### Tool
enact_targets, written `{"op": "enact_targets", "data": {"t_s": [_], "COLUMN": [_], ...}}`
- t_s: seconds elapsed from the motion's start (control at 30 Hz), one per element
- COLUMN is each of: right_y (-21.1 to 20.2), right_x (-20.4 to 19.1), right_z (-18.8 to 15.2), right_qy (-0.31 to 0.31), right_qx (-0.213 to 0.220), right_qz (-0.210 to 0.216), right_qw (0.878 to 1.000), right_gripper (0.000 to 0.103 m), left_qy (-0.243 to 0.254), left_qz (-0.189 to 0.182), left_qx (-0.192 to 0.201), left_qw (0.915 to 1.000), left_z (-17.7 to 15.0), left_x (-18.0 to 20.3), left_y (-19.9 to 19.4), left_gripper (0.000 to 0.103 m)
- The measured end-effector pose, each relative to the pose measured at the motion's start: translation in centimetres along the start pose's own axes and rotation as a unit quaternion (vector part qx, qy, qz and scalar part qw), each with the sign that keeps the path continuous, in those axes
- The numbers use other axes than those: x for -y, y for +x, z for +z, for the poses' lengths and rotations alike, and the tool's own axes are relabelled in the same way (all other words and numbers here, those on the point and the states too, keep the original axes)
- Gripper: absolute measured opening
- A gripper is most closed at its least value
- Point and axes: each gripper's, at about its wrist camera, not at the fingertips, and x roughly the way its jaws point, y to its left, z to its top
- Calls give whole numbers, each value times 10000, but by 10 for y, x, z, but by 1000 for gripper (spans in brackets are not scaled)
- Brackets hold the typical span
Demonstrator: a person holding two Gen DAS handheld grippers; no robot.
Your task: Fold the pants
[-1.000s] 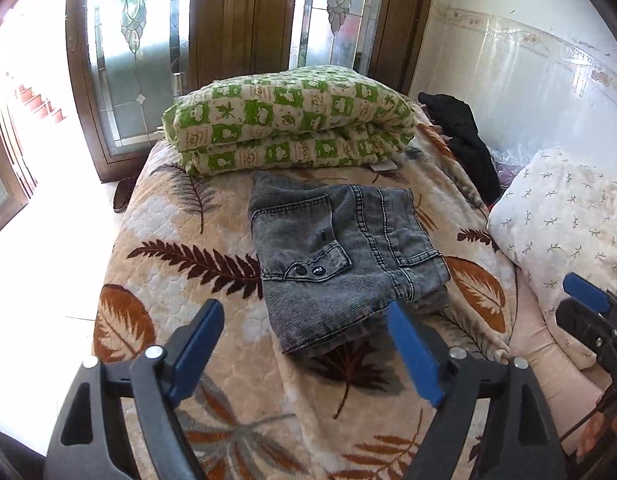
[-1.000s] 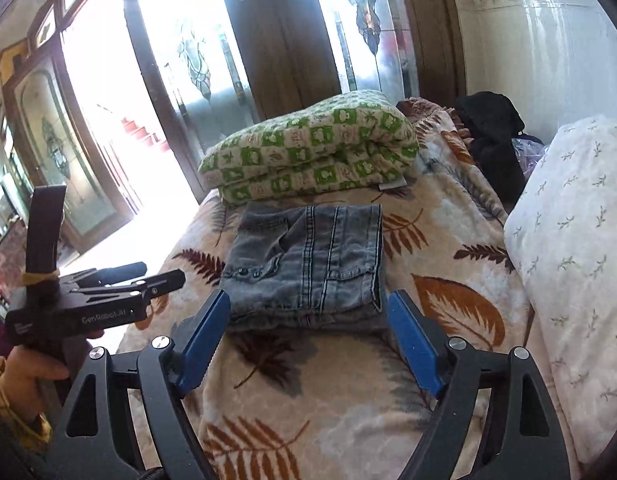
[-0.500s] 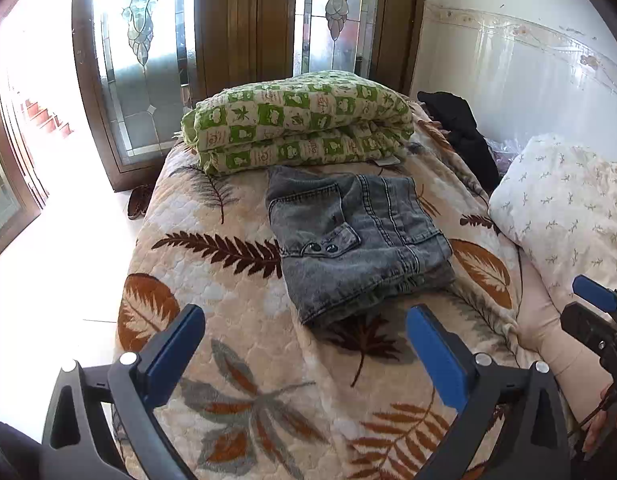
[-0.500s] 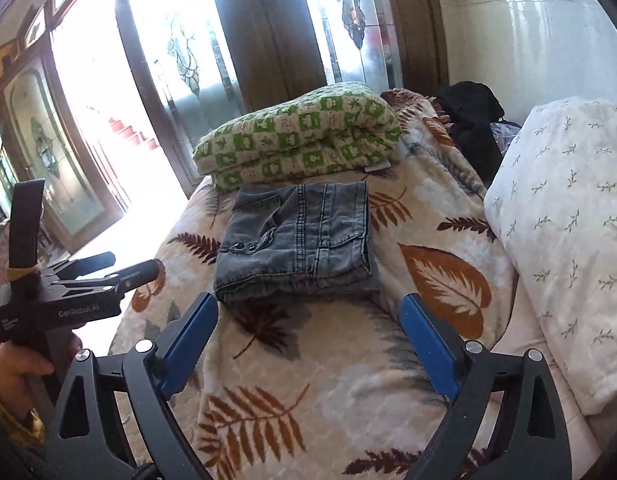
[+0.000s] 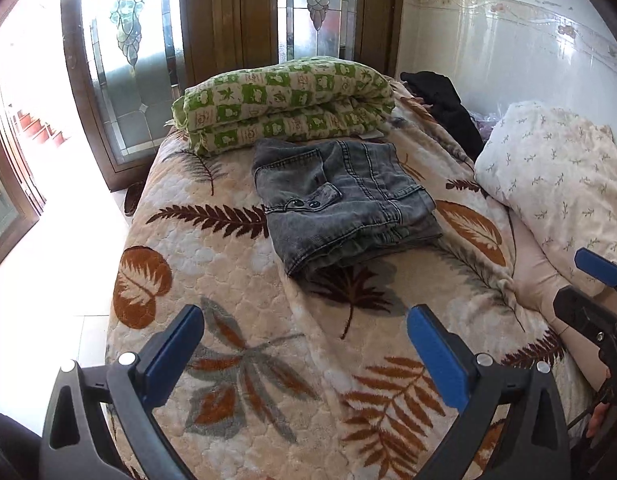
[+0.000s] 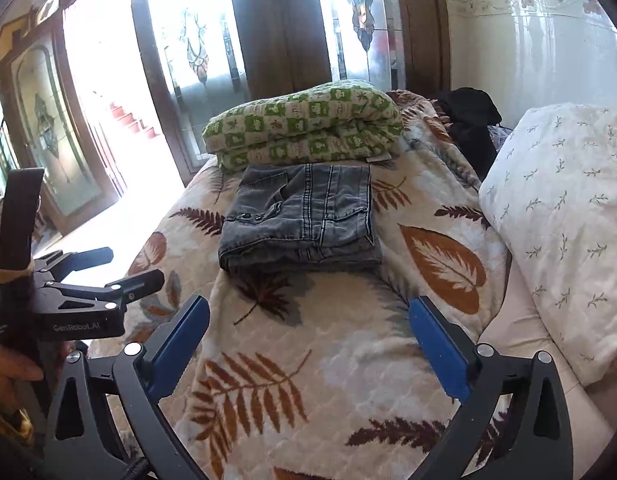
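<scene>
Left wrist view shows the left gripper at the bottom of the frame, jaws spread wide and holding nothing. The folded grey pants lie at frame center on the leaf-patterned blanket, just below the green checked quilt. Right wrist view has the right gripper likewise released and empty at the bottom, the pants well beyond its fingertips, a white pillow at right.
</scene>
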Motion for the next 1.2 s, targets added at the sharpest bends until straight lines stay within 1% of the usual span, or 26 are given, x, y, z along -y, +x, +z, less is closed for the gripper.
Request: {"op": "enact_targets", "data": {"t_s": [0.27, 0.47, 0.7, 1.0, 1.2], "right_y": [-7, -11, -12, -15, -18], "right_x": [1, 1, -1, -3, -5], "right_z": [-3, -2, -2, -1, 1], "right_qy": [37, 49, -9, -5, -49], "right_qx": [90, 142, 143, 162, 192], "right_qz": [-81, -111, -123, -120, -111], "right_qw": [9999, 9998, 9998, 9998, 9997], "right_gripper": [101, 102, 102, 102, 102], "left_qy": [-45, 47, 133, 46, -33], "left_qz": [-65, 34, 44, 16, -69], "left_qx": [-10, 16, 83, 87, 79], "left_qw": [10000, 10000, 9999, 9999, 9999], "left_z": [-9, -13, -12, -11, -10], "left_x": [6, 13, 17, 14, 10], "left_y": [1, 1, -3, -5, -7], "left_gripper": [103, 103, 103, 103, 103]}}
